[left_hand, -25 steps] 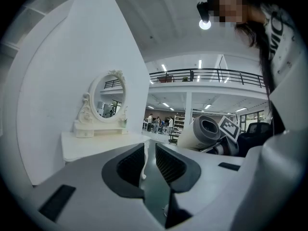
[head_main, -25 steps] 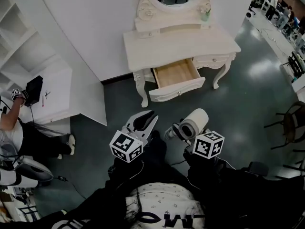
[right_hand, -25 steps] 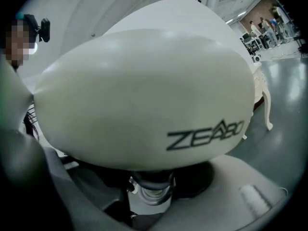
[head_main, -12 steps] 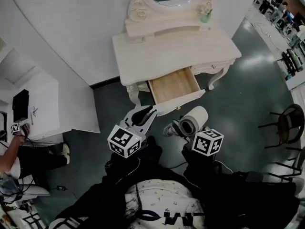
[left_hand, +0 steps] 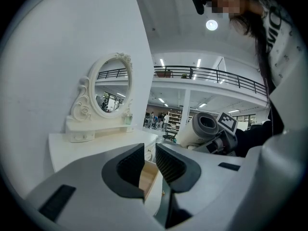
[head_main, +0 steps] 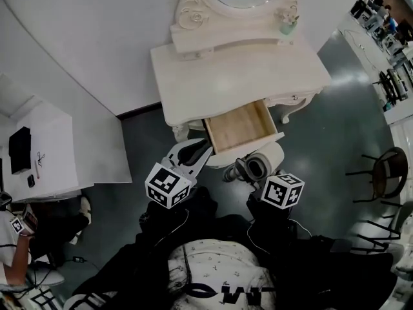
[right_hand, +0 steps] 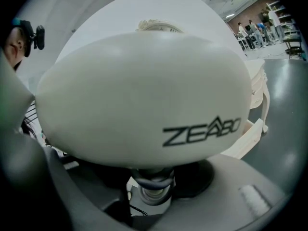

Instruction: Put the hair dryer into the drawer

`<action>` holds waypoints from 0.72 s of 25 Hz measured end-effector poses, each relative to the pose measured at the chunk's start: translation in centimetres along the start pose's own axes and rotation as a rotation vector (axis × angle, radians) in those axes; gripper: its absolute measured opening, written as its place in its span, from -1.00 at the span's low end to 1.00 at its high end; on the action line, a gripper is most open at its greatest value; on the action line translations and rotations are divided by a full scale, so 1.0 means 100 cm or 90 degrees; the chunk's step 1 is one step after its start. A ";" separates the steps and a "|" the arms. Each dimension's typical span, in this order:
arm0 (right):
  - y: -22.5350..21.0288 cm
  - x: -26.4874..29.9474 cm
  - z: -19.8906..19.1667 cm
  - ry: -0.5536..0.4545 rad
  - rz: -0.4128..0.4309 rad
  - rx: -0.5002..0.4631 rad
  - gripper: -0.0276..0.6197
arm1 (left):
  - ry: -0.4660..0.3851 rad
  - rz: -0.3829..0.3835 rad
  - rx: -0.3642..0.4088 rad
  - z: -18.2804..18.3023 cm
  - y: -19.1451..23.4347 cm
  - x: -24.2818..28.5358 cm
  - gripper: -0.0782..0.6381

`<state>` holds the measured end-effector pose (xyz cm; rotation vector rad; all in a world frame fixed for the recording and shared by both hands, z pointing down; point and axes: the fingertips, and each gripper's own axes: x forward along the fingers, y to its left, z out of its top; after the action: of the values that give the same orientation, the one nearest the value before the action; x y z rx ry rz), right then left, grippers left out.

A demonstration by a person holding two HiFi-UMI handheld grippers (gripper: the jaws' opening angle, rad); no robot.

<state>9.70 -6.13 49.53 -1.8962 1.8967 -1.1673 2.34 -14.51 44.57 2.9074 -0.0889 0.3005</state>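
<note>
Right gripper (right_hand: 153,179) on hair dryer (right_hand: 144,90), contact seemingly hidden beneath.

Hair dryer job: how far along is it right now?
Done: the drawer stands open, its wooden bottom bare. In hand: the right gripper is shut on the hair dryer, near the drawer's front, not inside. Left: lower it in and release. The left gripper is open, empty.

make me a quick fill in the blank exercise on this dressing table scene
The right gripper is closed on a white ___.
The drawer of the dressing table stands ___.
Between its jaws, the left gripper has ___.
Missing words: hair dryer; open; nothing.
</note>
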 end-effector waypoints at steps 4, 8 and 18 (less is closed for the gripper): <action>-0.005 0.008 0.004 0.007 -0.011 0.001 -0.25 | 0.002 -0.002 -0.003 0.001 0.010 0.003 -0.63; -0.008 0.015 0.014 0.011 -0.018 -0.013 -0.25 | -0.004 0.001 -0.004 0.006 0.019 0.006 -0.63; -0.027 0.030 0.038 0.035 -0.018 -0.028 -0.25 | -0.014 0.034 -0.017 0.014 0.027 0.008 -0.63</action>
<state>13.70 -9.86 49.85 -1.9385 1.9446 -1.2075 3.12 -17.51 43.98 2.8864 -0.1725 0.2752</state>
